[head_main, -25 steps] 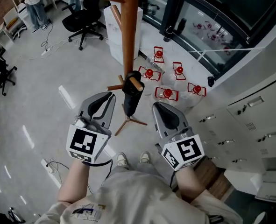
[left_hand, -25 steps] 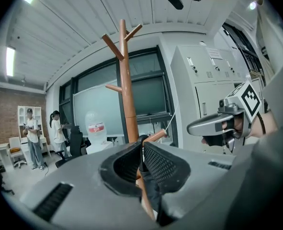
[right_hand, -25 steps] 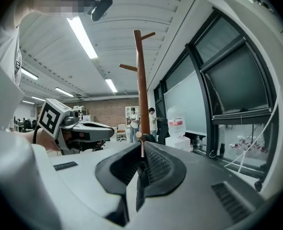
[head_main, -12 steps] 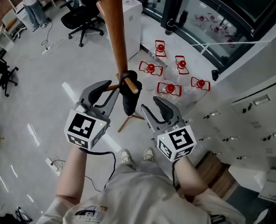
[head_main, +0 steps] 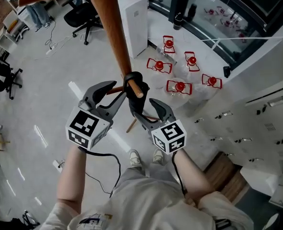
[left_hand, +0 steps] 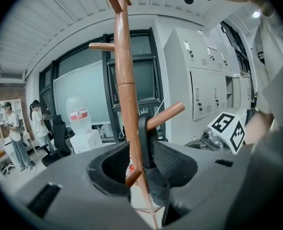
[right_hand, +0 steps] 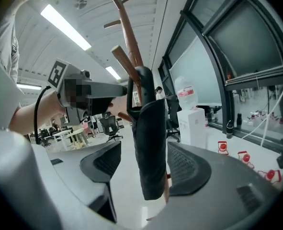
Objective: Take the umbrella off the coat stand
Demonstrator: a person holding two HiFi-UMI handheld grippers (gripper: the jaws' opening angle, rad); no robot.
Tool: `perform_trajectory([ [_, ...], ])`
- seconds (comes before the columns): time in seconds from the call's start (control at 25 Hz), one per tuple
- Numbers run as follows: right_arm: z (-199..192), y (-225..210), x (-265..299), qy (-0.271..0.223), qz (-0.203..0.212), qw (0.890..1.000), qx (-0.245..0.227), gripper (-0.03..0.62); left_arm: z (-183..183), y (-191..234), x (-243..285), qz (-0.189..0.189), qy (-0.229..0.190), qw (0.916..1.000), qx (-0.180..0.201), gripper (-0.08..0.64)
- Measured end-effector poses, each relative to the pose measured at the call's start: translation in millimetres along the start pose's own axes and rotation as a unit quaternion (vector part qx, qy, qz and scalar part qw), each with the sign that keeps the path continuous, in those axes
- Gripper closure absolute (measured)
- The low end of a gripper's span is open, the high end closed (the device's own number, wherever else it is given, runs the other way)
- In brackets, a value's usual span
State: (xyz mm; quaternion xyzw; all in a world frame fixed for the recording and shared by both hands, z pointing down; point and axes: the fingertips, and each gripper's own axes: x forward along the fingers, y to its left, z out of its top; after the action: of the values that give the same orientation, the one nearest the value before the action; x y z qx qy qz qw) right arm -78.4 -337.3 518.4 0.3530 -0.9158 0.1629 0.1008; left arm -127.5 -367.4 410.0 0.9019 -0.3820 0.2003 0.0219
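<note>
Left tongs (head_main: 116, 94): jaws apart, just been opening. Coat stand pole (left_hand: 127, 95) and umbrella strap (left_hand: 143, 138) stand between pads, neither pressed. Right tongs (head_main: 142, 110): jaws apart, just been opening. Black folded umbrella (right_hand: 151, 147) hangs between pads, clear gap on its left, right pad close beside it. Head view: umbrella at frame centre, strap looped over short wooden peg (head_main: 137, 88), not yet off stand. Beyond: red wire-framed objects (head_main: 179, 86) on floor (head_main: 45, 95) upper right, office chair (head_main: 81, 16) upper left.
</note>
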Motion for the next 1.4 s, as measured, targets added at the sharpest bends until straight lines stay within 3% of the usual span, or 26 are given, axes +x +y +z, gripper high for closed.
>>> perform_trajectory([
  [0.44, -68, -17, 54, 0.046, -0.005, 0.998, 0.037, 0.278, -17, -6, 20, -0.070, 0.060, 0.9955, 0.022, 0.423],
  [0.96, -96, -26, 83, 0.069, -0.015, 0.997, 0.002, 0.273, -27, -7, 31, -0.068, 0.082, 0.9933, 0.043, 0.444],
  [1.08, -96, -24, 84, 0.071, -0.013, 0.997, -0.004, 0.289, -27, -8, 31, -0.067, 0.084, 0.9936, 0.036, 0.479],
  [1.4, -97, -25, 73, 0.090, -0.020, 0.996, -0.016, 0.315, -24, -12, 27, -0.074, 0.075, 0.9943, 0.020, 0.486],
])
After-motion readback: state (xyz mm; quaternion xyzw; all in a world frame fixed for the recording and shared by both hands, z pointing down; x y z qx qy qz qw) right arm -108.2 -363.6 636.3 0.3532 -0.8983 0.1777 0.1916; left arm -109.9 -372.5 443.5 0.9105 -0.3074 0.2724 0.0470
